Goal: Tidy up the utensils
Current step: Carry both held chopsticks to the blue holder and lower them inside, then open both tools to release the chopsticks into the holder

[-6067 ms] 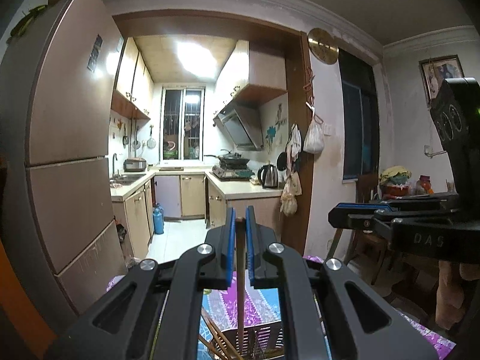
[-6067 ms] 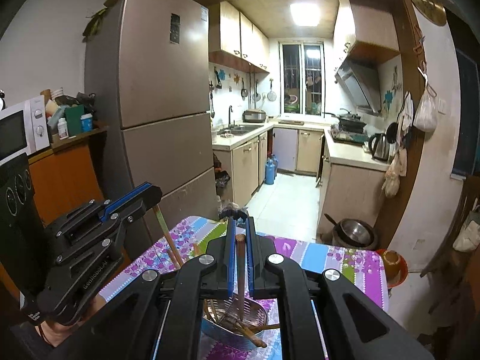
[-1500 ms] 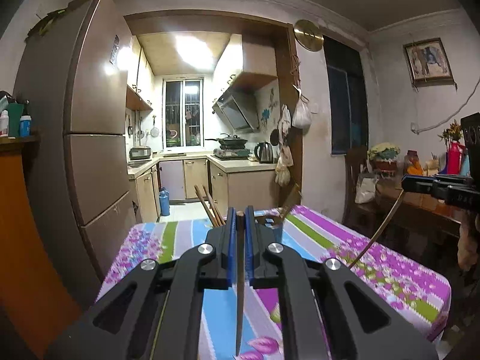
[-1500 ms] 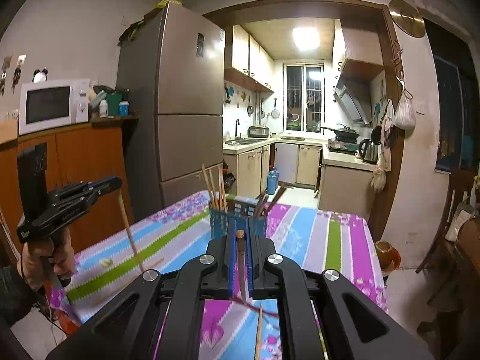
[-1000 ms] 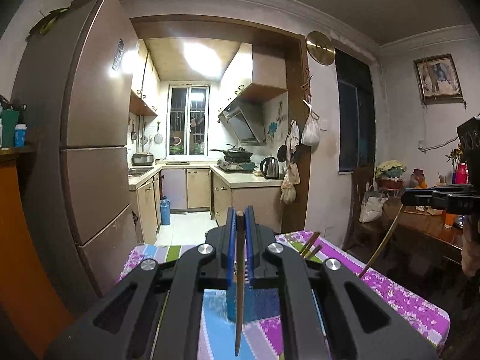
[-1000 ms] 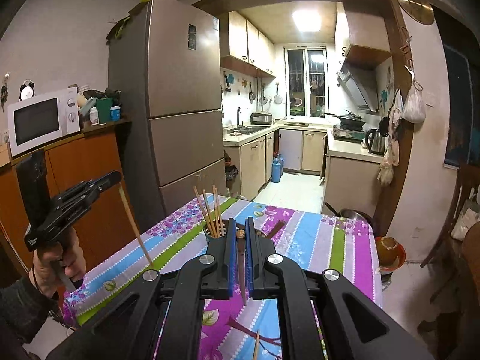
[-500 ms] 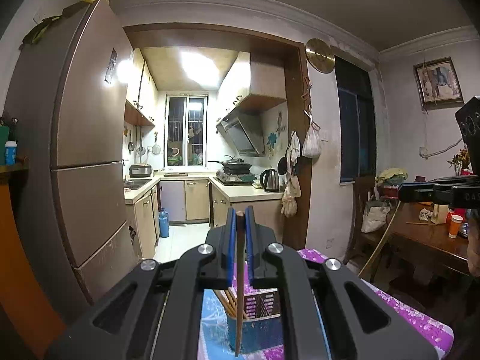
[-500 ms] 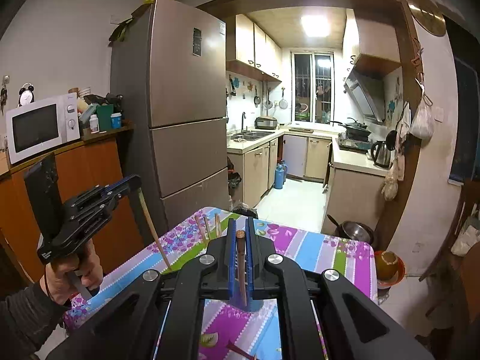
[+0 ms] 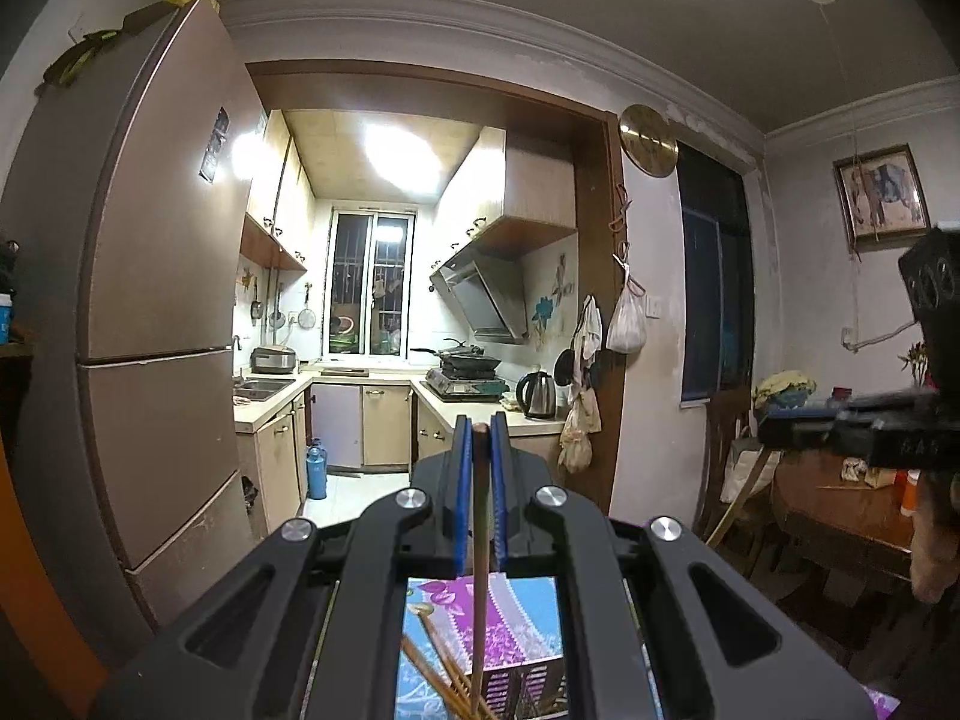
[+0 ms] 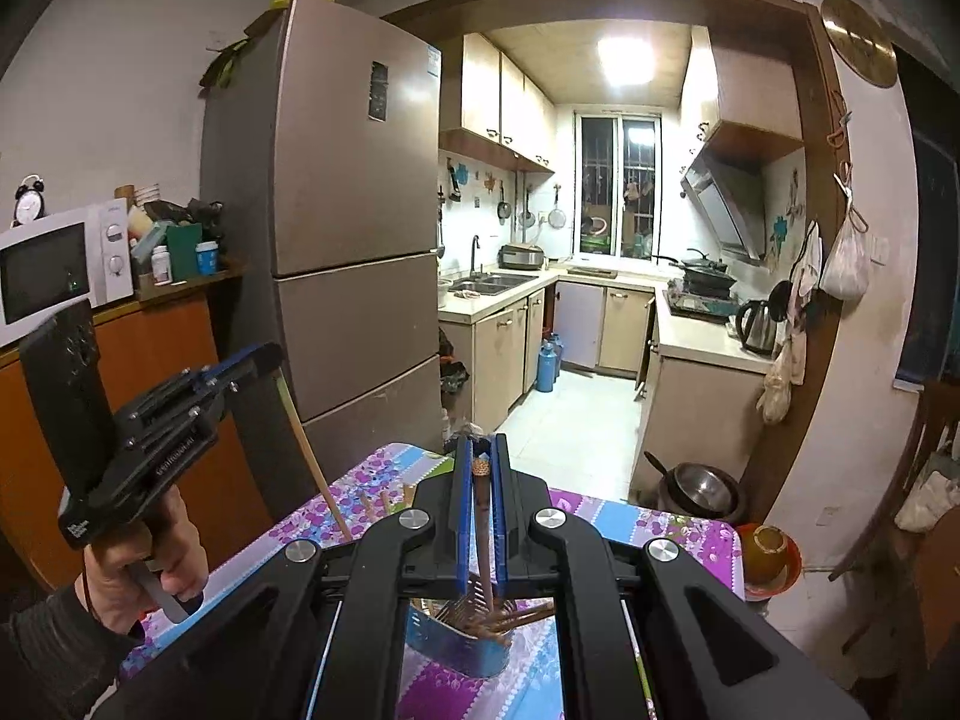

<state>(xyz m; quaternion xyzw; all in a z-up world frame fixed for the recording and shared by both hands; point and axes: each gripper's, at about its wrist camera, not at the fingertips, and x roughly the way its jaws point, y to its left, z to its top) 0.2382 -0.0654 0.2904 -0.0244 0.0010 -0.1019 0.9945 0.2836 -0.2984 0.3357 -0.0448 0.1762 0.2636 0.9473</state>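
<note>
Nearest to me, my left gripper (image 9: 478, 438) is clamped tight on a pale chopstick (image 9: 478, 588) that hangs straight down between the blue pads, and my right gripper (image 10: 480, 456) is pinched just as tight on a darker chopstick (image 10: 482, 534) with a patterned top. A second ago both sticks hung over open tablecloth (image 10: 600, 522) with the blue holder (image 10: 456, 645) ahead of them; now both hands have lifted and carried forward, so the holder sits directly under each tip. In the left view the pale stick's end reaches down among the chopsticks (image 9: 441, 675) already leaning in the slotted holder, though I cannot tell whether it has passed below the rim. In the right view the dark stick points into the cluster of brown sticks (image 10: 510, 615) standing in the same holder.

To my mind that puts me at the drop: both sticks are lined up, and what remains is lowering them in and letting go.

Off to the side my left hand (image 10: 141, 564) grips its handle above the table edge. Beyond stand the tall fridge (image 10: 354, 228) and the lit kitchen.
</note>
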